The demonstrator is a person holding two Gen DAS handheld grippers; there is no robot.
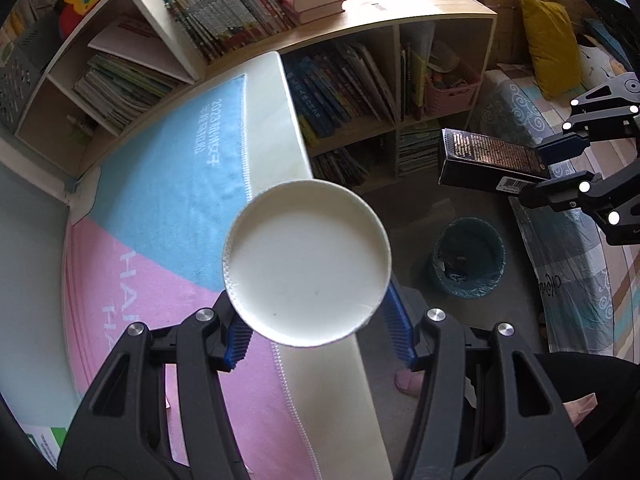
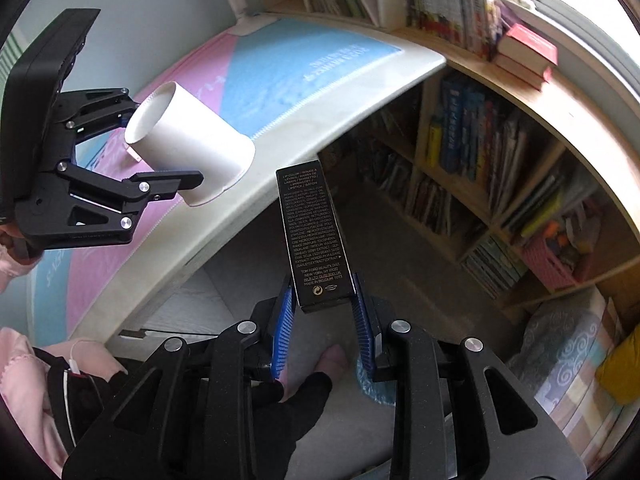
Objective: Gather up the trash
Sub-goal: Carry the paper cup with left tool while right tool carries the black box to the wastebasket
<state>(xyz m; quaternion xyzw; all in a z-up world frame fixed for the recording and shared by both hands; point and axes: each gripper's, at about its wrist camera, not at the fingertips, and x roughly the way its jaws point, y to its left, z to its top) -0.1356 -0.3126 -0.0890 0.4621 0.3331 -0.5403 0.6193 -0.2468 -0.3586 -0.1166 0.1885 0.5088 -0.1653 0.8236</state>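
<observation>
— Any print legible on the black lipstick box [image 2: 316, 236]?
— "LIP COLOR / ROUGE À LÈVRES", "LIPSTICK / BATON" heading the panel; fine ingredient lines below, mostly too small. Near the bottom: "TOM FORD BEAUTY, DIST. NEW YORK, NY 10022", "MADE IN BELGIUM".
— On the same box from the other wrist [image 1: 490, 160]?
— Only a barcode and blurred gold text.
— On the pink-and-blue cloth [image 1: 160, 216]?
— White "2023" with unreadable characters on the blue; large "HA" on the pink.

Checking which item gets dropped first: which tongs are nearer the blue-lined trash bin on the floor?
Probably right. The right tongs hold the black box just above the bin; the left tongs hold the cup at the table edge.
</observation>
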